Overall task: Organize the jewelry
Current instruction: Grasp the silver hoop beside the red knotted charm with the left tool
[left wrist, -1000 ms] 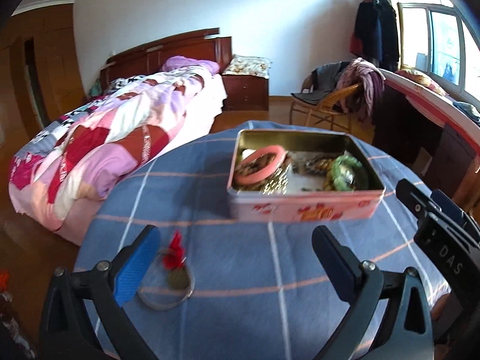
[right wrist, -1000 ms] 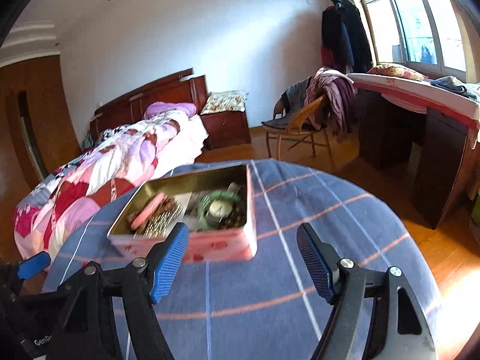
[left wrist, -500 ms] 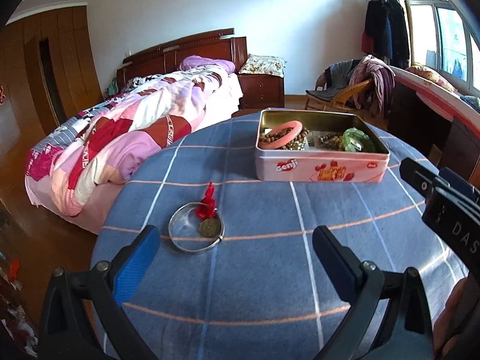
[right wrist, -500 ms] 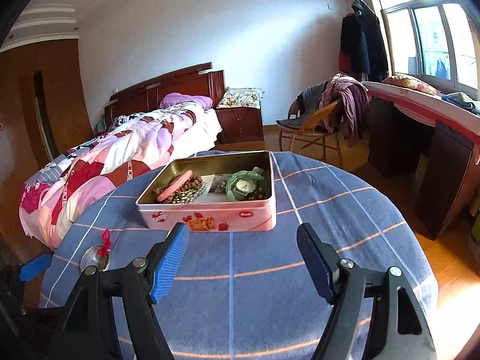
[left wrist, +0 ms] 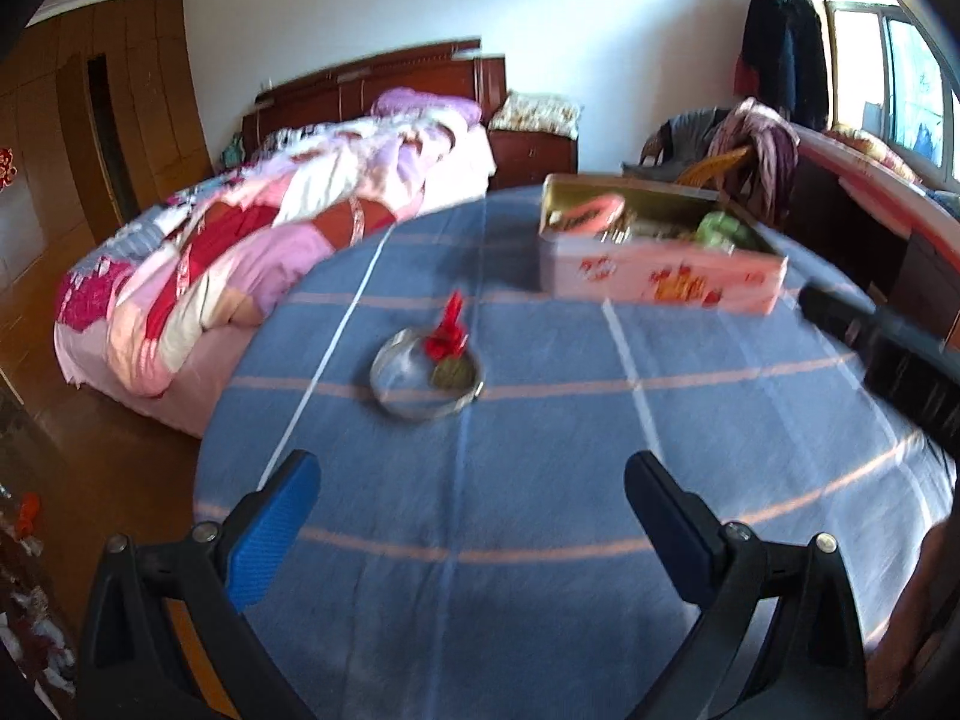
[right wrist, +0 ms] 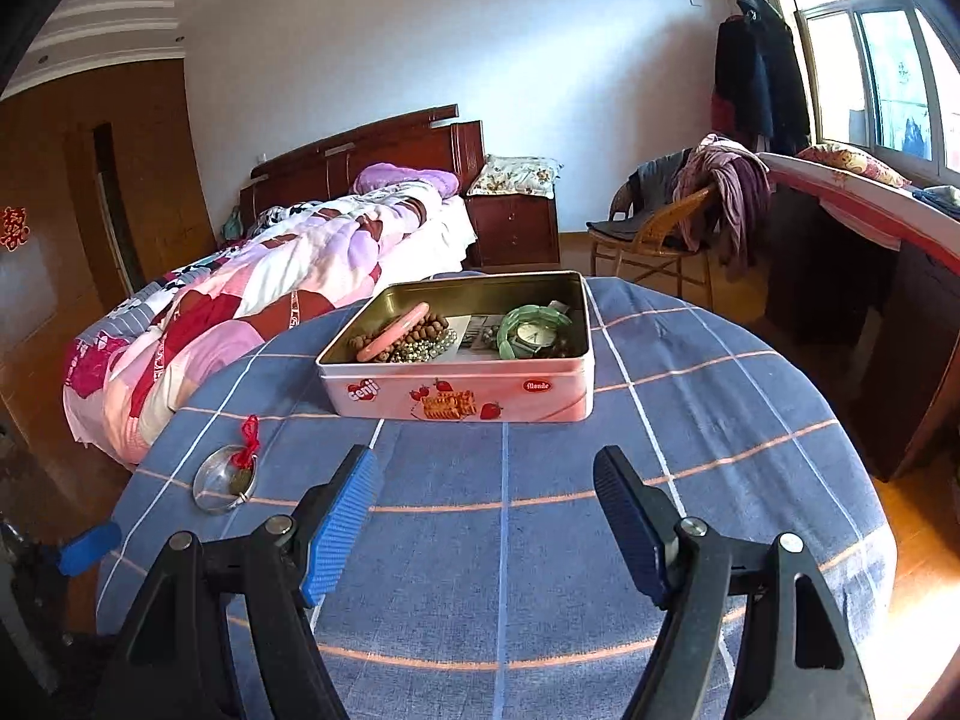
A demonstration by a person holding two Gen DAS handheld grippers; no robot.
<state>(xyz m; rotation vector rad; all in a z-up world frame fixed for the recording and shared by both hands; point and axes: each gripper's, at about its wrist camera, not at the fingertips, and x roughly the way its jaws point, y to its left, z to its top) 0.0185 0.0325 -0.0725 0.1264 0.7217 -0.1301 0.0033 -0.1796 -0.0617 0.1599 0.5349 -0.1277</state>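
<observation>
item: silver bangle (left wrist: pixel 426 381) with red tassel and coin, lay alone on the blue checked tablecloth (right wrist: pixel 690 450), well apart from the pink biscuit tin (right wrist: pixel 462 399) holding a pink bracelet, beads and a green watch. left tongs (left wrist: pixel 468 516) were wide, empty, and had drawn back since 1 second before, bringing the bangle ahead between the tips. right tongs (right wrist: pixel 486 516) wide, empty. 1 piece apparently left to box.

The right hand-held gripper (right wrist: pixel 485 516) hung spread and empty; the tin (right wrist: pixel 462 396) sat just ahead, the silver bangle (right wrist: pixel 225 480) to its left.
</observation>
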